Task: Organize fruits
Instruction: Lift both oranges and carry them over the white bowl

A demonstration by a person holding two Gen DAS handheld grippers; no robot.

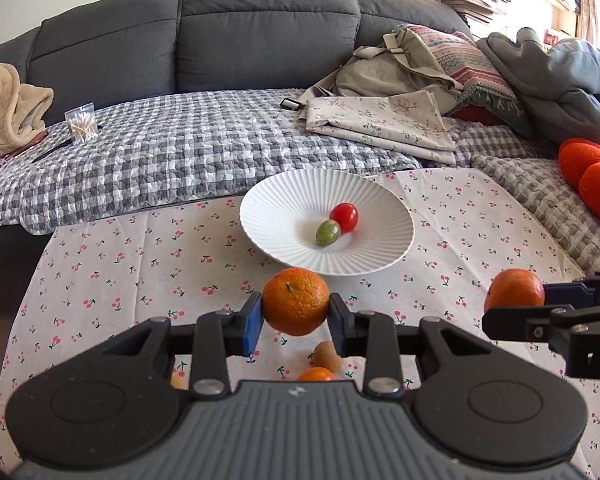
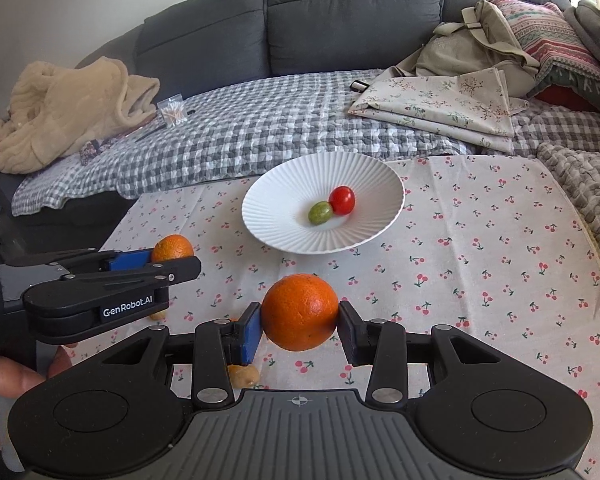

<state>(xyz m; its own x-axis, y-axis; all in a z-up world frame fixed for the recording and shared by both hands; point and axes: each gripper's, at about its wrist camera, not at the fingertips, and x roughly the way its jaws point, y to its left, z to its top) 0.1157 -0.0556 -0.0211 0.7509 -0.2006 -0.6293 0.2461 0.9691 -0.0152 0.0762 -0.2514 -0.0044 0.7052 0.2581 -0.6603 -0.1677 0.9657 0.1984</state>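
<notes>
Left gripper [image 1: 296,316] clamped on mandarin [image 1: 296,306], right gripper [image 2: 300,322] clamped on orange [image 2: 300,312]

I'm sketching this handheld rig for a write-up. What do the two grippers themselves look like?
Both match: a ribbed dark grey body, two round black housings and black linkage arms with silver pivot screws. On the left gripper and the right gripper alike, one finger pad is blue and the other black. White "GenRobot.AI" lettering marks the left gripper's side. No cables or sleeves show.

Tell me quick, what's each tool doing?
Left tool: shut on a mandarin.
Right tool: shut on an orange.
</notes>
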